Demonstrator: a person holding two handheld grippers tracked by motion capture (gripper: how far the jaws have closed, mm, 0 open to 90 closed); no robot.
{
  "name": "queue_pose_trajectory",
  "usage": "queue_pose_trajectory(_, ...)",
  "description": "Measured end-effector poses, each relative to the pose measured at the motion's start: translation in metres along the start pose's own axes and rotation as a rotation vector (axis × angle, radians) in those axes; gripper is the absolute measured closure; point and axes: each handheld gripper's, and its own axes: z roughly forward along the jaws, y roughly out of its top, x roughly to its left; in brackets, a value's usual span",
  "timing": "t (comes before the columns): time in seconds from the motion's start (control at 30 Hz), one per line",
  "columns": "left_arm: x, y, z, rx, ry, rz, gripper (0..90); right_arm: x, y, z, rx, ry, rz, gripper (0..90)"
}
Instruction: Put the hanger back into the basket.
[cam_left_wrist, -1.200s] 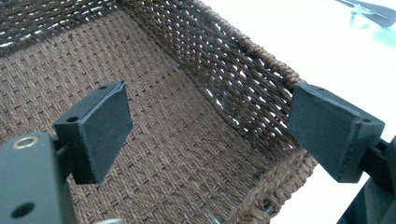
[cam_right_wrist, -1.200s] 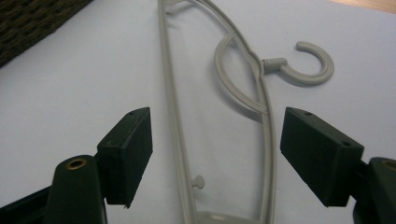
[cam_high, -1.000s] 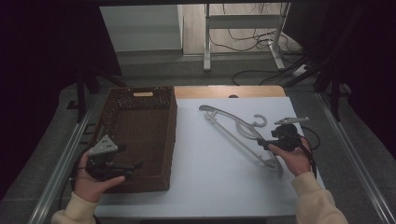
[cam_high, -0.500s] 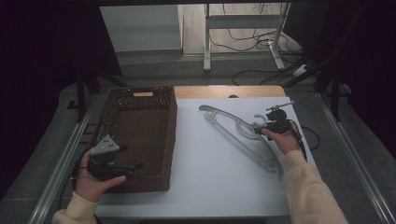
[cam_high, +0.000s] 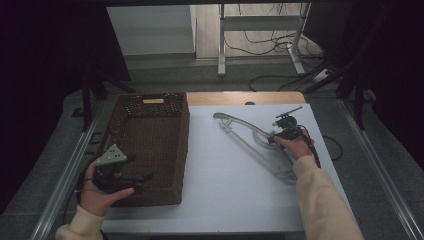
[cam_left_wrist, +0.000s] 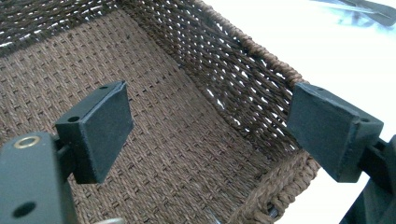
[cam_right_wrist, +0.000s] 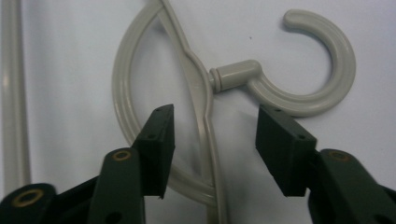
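One brown wicker basket (cam_high: 150, 145) sits at the left of the frame on the white surface (cam_high: 220, 190). One pale plastic clothes hanger (cam_high: 250, 142) lies at centre right. Two tools show: the left tool (cam_high: 142, 177) at lower left, the right tool (cam_high: 272, 137) at right.
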Motion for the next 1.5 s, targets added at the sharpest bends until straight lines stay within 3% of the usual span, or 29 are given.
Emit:
queue_pose_trajectory(0.1,0.000,-0.001,0.001,0.003,0.000,-0.002,14.7,0.001,0.000,0.005,0.019,-0.003,-0.007,56.2)
queue_pose_trajectory(0.2,0.001,-0.001,0.001,0.005,0.000,-0.002,14.7,0.002,0.001,0.005,0.027,-0.037,-0.022,62.1)
queue_pose_trajectory(0.27,0.000,-0.001,0.001,0.005,0.000,0.000,14.7,0.004,0.001,0.005,0.033,-0.049,-0.053,65.4)
queue_pose_trajectory(0.37,0.000,-0.001,0.001,0.003,0.001,0.000,14.7,0.008,0.001,0.005,0.039,-0.037,-0.096,79.6)
queue_pose_trajectory(0.5,0.000,-0.001,0.001,0.004,0.001,0.001,14.7,0.011,0.001,0.005,0.044,-0.048,-0.144,81.4)
queue_pose_trajectory(0.73,0.001,-0.001,0.001,0.002,0.003,-0.002,14.7,0.009,0.001,-0.002,0.012,-0.029,-0.171,82.0)
queue_pose_trajectory(1.03,0.001,-0.001,-0.001,-0.001,0.006,-0.004,14.7,0.004,0.000,-0.027,-0.062,0.004,-0.187,82.3)
queue_pose_trajectory(1.5,0.001,0.000,-0.001,-0.008,-0.004,-0.008,14.8,0.015,-0.004,-0.071,-0.169,0.088,-0.246,82.4)
